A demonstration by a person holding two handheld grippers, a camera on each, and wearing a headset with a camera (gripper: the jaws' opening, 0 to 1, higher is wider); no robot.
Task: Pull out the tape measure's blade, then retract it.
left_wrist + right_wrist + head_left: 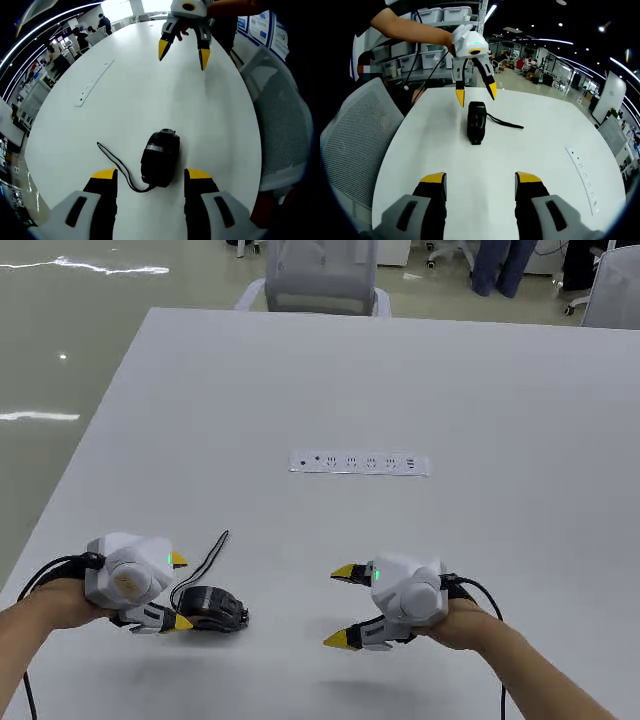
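Black and squat, the tape measure [160,157] lies on its side on the white table [400,380], near the edge closest to me and over on my left. A thin dark cord [205,558] trails from it across the tabletop. I have the left gripper [182,591] right at it with the jaws spread apart. In the left gripper view the rear of the case sits between the two yellow tips while the rest reaches out ahead of them. I see a sliver of table on either side of the case, so neither tip seems to touch it.

My right gripper [338,606] sits well apart from the tape measure, to its right, with the jaws also wide apart and holding nothing. It points across the table at the left gripper, and in the right gripper view the case lies just in front of the left gripper's tips.

Farther across the table, near its middle, a white power strip [360,463] lies flat. A grey chair [320,275] stands at the far edge.
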